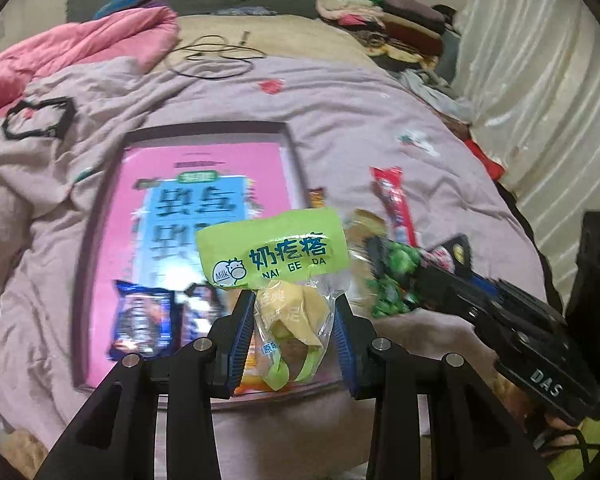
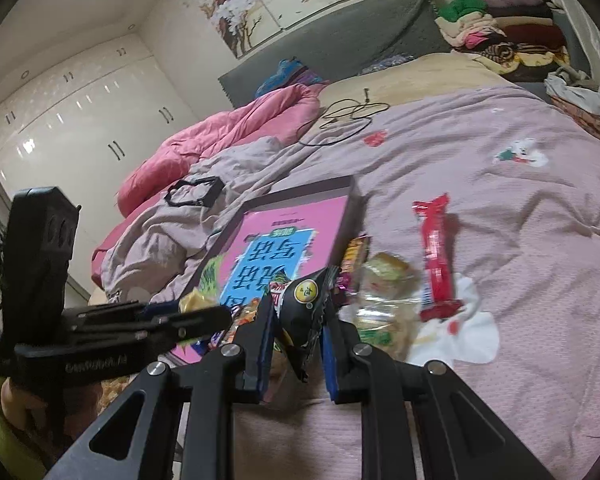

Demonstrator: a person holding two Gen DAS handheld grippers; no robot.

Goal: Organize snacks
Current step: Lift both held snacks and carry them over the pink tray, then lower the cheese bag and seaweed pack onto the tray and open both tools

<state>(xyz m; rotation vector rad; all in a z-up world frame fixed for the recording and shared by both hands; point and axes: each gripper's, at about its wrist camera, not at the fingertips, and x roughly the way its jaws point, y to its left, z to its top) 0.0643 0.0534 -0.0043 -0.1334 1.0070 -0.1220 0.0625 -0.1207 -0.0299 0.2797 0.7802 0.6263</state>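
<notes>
Both grippers are hanging over the near edge of the tray (image 1: 100, 216); bare quilt (image 2: 520, 208) is lying open beyond.

The left gripper (image 1: 294, 320) is pinching a green-labelled snack bag (image 1: 276, 252), label end up, long axis upright.

The right gripper (image 2: 298, 324) is clamping a black snack packet (image 2: 304, 300), standing tilted.

Only the right view is showing the wardrobe (image 2: 80, 120).
</notes>
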